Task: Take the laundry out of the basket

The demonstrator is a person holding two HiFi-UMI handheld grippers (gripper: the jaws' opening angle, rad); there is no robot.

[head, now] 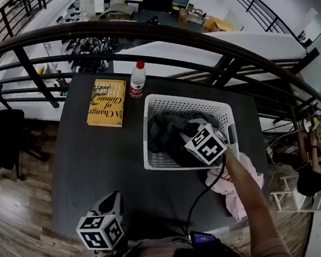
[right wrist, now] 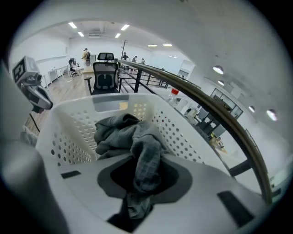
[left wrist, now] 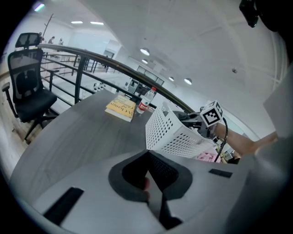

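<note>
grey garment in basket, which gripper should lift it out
Right: the right gripper is inside the basket, jaws pinching the grey garment. The left gripper sits shut over the table, away from it.

Laundry basket (head: 186,101): white, walls pierced with a regular grid of small holes. Grey garment (head: 162,135) inside it: dark grey, and the right gripper view shows a fine check weave. Pink garment (head: 234,188), lower right of the basket: pale pink, plain.

Book (head: 106,102), upper left: yellow cover, dark lettering. Bottle (head: 137,79): clear, red cap, red label.

Table (head: 96,159): dark grey. Floor (head: 17,223), lower left: brown wood planks. Railing (head: 139,26): black.
</note>
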